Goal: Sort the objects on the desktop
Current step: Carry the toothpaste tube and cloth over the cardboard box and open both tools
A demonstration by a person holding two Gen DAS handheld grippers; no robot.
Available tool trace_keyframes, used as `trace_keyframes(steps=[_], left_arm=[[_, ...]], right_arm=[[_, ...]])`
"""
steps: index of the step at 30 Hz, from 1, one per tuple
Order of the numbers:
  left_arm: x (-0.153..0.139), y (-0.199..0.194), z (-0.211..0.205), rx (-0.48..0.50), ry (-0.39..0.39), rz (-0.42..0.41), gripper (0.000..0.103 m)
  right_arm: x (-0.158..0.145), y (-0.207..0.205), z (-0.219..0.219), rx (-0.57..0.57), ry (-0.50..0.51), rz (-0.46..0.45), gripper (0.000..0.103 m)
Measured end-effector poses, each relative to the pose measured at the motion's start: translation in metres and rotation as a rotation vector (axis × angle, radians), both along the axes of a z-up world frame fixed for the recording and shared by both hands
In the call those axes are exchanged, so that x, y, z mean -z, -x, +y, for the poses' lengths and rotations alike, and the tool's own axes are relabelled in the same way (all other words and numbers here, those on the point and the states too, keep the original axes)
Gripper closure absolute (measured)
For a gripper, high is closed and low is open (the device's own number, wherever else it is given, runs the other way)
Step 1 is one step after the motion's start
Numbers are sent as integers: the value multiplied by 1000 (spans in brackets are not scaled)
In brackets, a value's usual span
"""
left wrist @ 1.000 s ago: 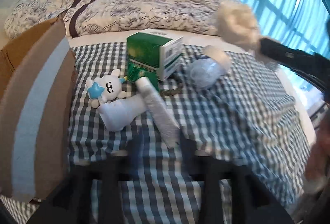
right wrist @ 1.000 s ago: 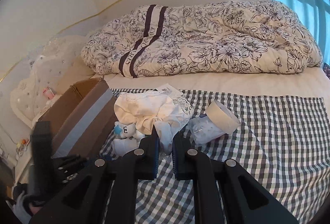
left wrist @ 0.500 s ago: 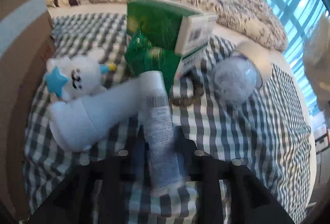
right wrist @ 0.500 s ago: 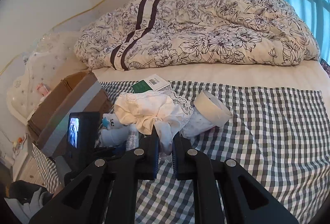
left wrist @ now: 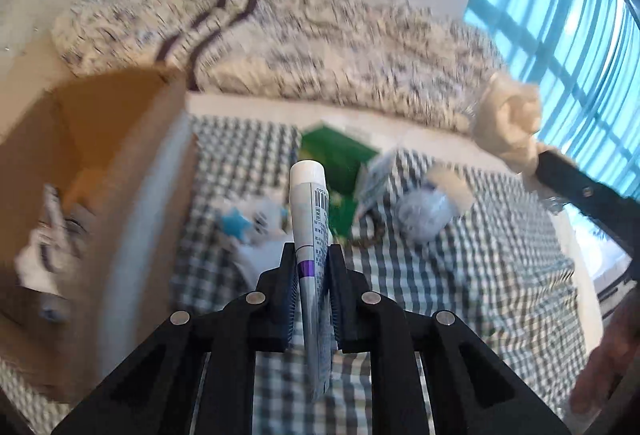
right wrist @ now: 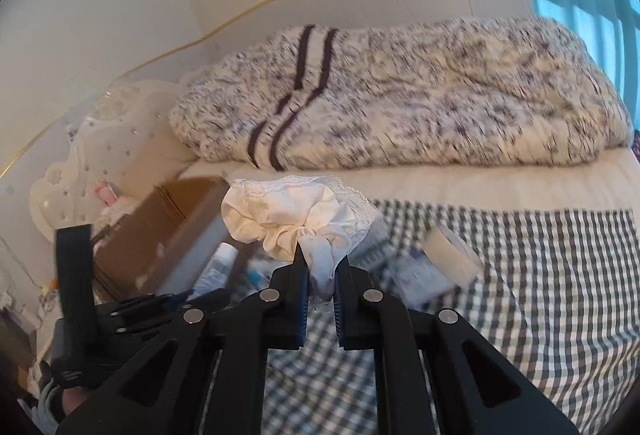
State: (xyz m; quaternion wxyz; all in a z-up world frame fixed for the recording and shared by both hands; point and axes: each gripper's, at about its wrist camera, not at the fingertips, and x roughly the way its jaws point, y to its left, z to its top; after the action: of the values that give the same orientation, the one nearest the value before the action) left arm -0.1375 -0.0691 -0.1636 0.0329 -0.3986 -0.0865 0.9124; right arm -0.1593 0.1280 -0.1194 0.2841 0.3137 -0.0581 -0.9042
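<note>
Lifting done: left claw (left wrist: 312, 267), open over tube a second ago, now clenched on tube (left wrist: 310, 219), raised off bed (left wrist: 460, 295) beside box (left wrist: 132, 163). Drop into box likely next. Right claw (right wrist: 321, 275) still grips cloth (right wrist: 296, 219), aloft. Box holds pale items, blurred. Green carton (left wrist: 334, 151), toy (left wrist: 240, 225), roll (left wrist: 430, 209) remain on bed.

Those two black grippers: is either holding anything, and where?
Left gripper clamps a tube near its lower middle. Right gripper pinches a bunched white cloth by its lower end.
</note>
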Motion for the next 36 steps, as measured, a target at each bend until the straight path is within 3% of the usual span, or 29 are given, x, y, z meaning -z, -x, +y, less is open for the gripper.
trace_keyframes(steps=[9, 15, 23, 32, 35, 36], left_arm=[[-86, -39, -72, -106, 48, 133, 88], [-113, -51, -132, -182, 89, 157, 88], [-95, -47, -201, -240, 84, 103, 88], [-53, -33, -219, -228, 49, 28, 88], [-40, -26, -224, -221, 30, -6, 84], [-37, -24, -226, -226, 29, -20, 80]], right_arm=[[-60, -16, -68, -90, 33, 84, 93], [-77, -21, -134, -165, 36, 92, 93], [-52, -21, -217, -266, -38, 41, 93], [-6, -4, -265, -314, -138, -29, 92], [9, 1, -279, -330, -196, -61, 87], [15, 4, -285, -338, -224, -78, 80]])
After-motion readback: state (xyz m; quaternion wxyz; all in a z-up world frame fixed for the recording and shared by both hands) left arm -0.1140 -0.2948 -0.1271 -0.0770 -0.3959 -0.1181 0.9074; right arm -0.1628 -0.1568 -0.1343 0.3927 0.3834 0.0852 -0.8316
